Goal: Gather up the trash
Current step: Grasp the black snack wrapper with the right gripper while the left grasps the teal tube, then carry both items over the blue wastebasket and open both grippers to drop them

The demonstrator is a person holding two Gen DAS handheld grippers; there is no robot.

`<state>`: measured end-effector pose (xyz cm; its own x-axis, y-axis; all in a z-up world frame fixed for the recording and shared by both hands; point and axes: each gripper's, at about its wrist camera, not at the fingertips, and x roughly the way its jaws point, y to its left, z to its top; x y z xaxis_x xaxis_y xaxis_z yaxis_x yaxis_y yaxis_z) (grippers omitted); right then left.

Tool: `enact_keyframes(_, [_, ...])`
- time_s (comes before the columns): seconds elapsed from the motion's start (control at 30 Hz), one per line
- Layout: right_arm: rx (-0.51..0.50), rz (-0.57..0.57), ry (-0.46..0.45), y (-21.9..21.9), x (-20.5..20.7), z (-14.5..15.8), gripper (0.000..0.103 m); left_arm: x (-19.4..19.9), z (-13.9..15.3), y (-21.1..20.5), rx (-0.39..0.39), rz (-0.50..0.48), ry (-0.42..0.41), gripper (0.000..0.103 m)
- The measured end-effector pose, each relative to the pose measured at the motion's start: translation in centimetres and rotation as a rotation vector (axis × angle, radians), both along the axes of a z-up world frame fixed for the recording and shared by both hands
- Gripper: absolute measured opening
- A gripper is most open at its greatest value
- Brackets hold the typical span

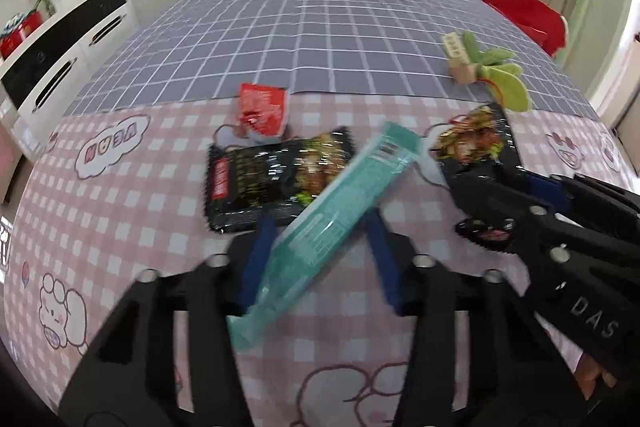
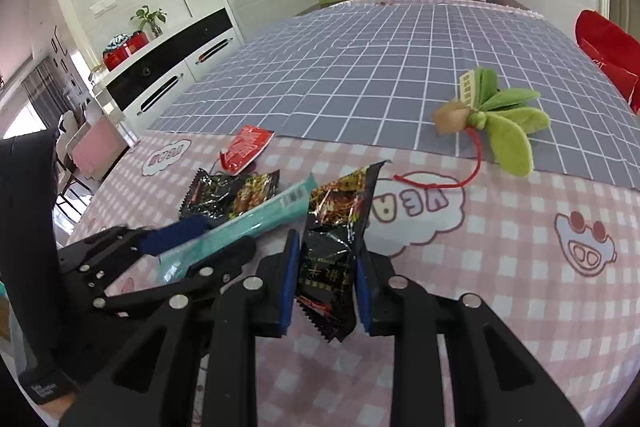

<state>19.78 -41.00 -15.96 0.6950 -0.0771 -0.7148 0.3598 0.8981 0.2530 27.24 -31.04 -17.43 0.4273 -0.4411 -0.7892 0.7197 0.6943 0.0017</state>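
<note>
Both grippers are clamped on trash: the left gripper (image 1: 320,227) pinches a teal wrapper (image 1: 340,211) across its middle, and the right gripper (image 2: 326,259) squeezes a black snack packet (image 2: 332,247). Each piece sits low over the pink checked tablecloth (image 2: 500,287), near the front edge. Lifting straight up, slowly and with the hands kept apart, would keep the slick film from slipping. A second black packet (image 1: 272,179) and a red wrapper (image 1: 262,111) still lie just beyond.
</note>
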Motion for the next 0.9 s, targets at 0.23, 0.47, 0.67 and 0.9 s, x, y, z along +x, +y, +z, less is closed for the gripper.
enact_keyframes(0.23, [-0.002,0.025,-0.020,1.2,-0.4,0.8,0.025,-1.3,0.6,-0.1,-0.015,0.012,-0.035,0.015])
enact_keyframes(0.47, [-0.018,0.050,-0.071,2.8,-1.3,3.0,0.025,-1.5,2.1,3.0,-0.131,0.072,0.013,0.007])
enact_keyframes(0.67, [-0.027,0.077,-0.109,5.0,-1.8,4.6,0.025,-1.5,3.2,6.7,-0.208,0.133,0.033,0.006])
enact_keyframes(0.9, [-0.041,0.120,-0.117,8.2,-1.5,5.6,0.025,-2.6,5.5,11.0,-0.272,0.186,-0.001,0.006])
